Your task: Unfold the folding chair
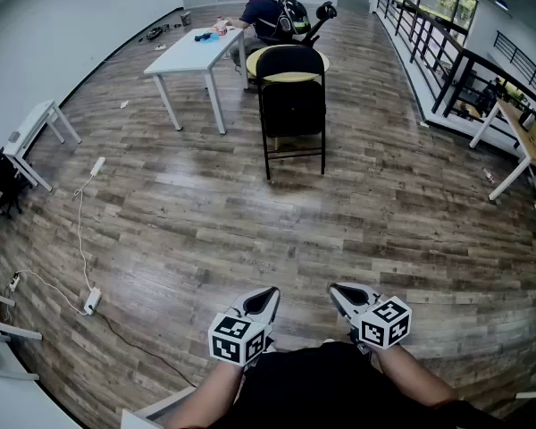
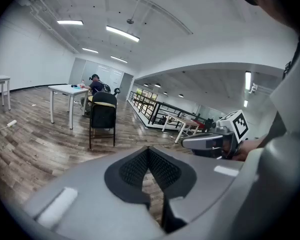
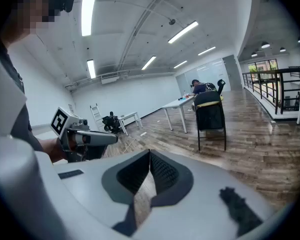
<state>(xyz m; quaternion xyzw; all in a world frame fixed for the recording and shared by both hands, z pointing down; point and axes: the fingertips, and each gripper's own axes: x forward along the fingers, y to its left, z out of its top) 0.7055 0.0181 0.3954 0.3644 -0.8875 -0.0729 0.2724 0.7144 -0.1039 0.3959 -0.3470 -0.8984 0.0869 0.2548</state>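
Standing well back from the chair [image 1: 291, 105], the person holds both tongs low and close to the body in the head view. The left tongs [image 1: 266, 298] and right tongs [image 1: 341, 295] each have their jaws together, with nothing in them. The chair stands upright on the floor [image 1: 250, 213], just beside a white table [image 1: 183, 56] and well apart from both tongs. Its long axis runs vertical, and its broad black face looks toward the camera.

The left gripper view shows that pair pressed together and empty, with the chair [image 2: 103, 116] far ahead, left of centre.

The right gripper view shows the same, with the chair [image 3: 210, 114] far off, right of centre.

The step in hand looks to be the approach. To do it well, walk up square to the chair and part the jaws before reaching. Then steady the back's top edge with one pair and draw the seat down with the other.
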